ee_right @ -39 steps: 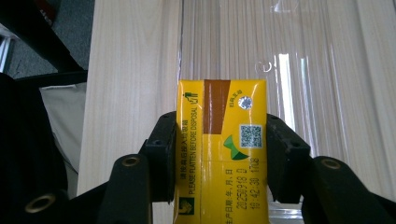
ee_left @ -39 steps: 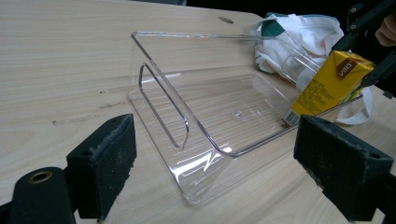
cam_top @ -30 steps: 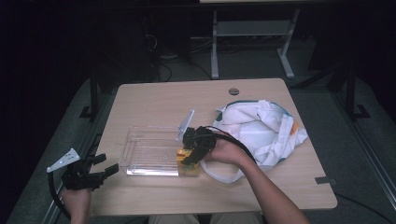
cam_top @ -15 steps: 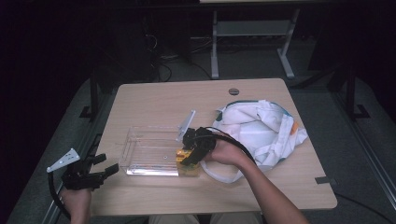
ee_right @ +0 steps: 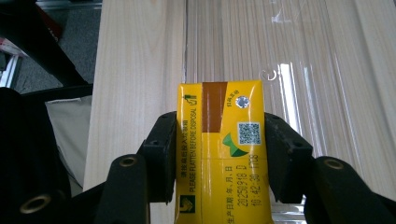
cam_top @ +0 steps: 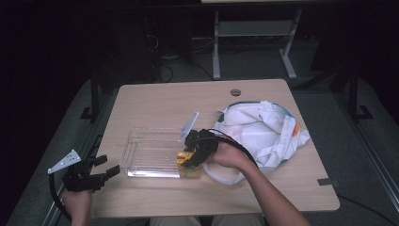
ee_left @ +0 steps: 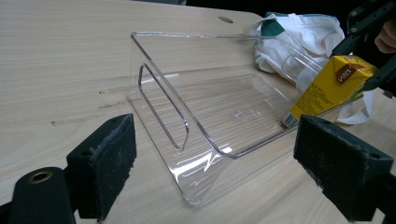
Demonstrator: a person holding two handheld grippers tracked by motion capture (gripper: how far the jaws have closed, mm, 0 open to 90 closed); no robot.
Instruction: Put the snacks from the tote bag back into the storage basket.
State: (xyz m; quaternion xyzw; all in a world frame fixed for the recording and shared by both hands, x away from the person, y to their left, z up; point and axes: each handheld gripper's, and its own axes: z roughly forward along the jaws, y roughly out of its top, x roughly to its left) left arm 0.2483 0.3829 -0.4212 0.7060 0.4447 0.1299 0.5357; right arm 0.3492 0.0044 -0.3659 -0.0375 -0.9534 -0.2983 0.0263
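A yellow drink carton [ee_right: 220, 154] sits clamped between the jaws of my right gripper [cam_top: 189, 157], at the right end of a clear plastic tray [cam_top: 153, 153]. In the left gripper view the carton [ee_left: 327, 88] hangs tilted over the tray's [ee_left: 205, 112] far end. My left gripper [cam_top: 96, 175] is open at the table's front left corner, a short way from the tray's left end, with nothing between its foam pads [ee_left: 105, 158].
A crumpled white cloth bag [cam_top: 263, 132] with green trim lies right of the tray, its strap trailing under my right hand. A small round hole [cam_top: 235, 92] marks the back of the wooden table [cam_top: 155, 101]. Dark floor and a metal stand lie beyond.
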